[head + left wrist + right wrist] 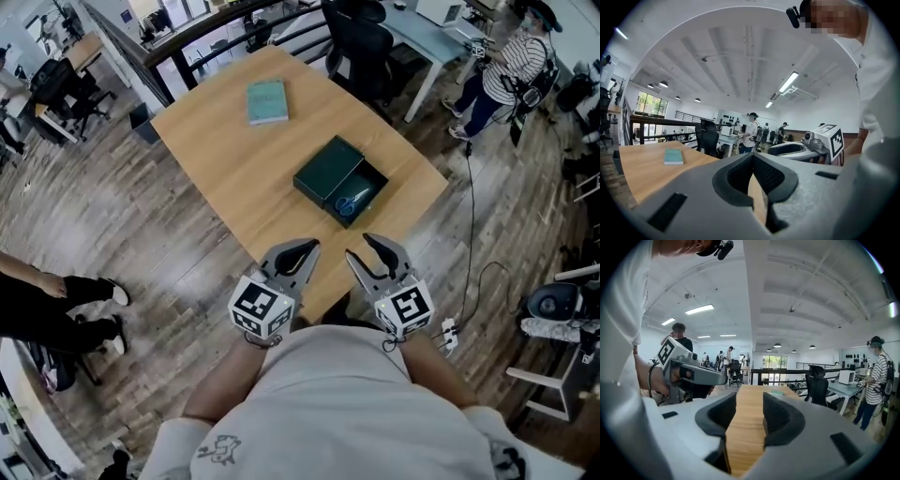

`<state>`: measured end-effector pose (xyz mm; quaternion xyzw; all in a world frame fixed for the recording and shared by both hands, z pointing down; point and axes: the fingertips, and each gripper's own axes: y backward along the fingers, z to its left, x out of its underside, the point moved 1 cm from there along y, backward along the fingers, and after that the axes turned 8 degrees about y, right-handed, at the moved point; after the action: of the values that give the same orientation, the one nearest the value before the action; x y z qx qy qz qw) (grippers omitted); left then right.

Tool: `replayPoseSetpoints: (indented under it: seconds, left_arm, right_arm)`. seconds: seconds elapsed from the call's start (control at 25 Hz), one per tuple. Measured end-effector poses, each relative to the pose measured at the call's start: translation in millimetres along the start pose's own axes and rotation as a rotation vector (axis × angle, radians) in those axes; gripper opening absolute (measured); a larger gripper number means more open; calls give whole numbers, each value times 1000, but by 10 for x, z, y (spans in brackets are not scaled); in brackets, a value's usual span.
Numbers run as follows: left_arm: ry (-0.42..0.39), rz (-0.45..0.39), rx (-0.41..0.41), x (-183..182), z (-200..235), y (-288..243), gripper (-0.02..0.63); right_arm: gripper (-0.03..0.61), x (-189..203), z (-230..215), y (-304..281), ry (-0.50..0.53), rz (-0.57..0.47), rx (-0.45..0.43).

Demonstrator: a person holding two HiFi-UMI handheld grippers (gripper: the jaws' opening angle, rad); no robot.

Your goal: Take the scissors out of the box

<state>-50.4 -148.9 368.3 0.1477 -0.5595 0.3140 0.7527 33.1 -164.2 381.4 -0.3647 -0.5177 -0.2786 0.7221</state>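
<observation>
An open dark green box (359, 194) sits on the wooden table (225, 178), its lid (326, 168) lying against its left side. Blue-handled scissors (350, 202) lie inside the box. Both grippers hover at the table's near edge, short of the box. My left gripper (305, 247) (753, 157) has its tips touching and holds nothing. The right gripper (361, 246) (749, 399) is open, and bare table shows between its pads. Neither gripper view shows the box or the scissors.
A teal book (267, 101) (673, 156) lies at the table's far side. Black office chairs (361, 42) stand beyond the table. A person in a striped shirt (520, 61) stands at the far right, and someone's legs (56, 305) are at the left. A cable (469, 211) runs along the floor.
</observation>
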Motion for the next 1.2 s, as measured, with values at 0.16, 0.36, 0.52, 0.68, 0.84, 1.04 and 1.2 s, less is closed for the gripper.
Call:
replayPoseSetpoints:
  seconds: [0.16,0.36,0.52,0.68,0.84,1.04,1.2]
  left_arm:
    - [32,1,-47,41,162,-132,5]
    - [71,13,-109,136,323,-303,5]
    - [89,24,-146,206,431,-435,5]
    - [114,48,-182,342,543,-530,5]
    - [129,74,-206,463,644,-657,5]
    - [141,114,-224,572,710,-883,5]
    - [157,136,-239,660,774,-1036,5]
  right_arm:
    - [187,131,-152,-178,21,21,-63]
    - [186,309,-320,-350,59,76,-159]
    - [183,423,-437,-503,61,104,-224]
    - [183,601,-501,-649,93,148,-304]
    - [179,761,-631,-763,122,174,-352]
    - [167,959,-884,-876,124,207,-409]
    - [159,1142,-1038,-985,164,244,-459]
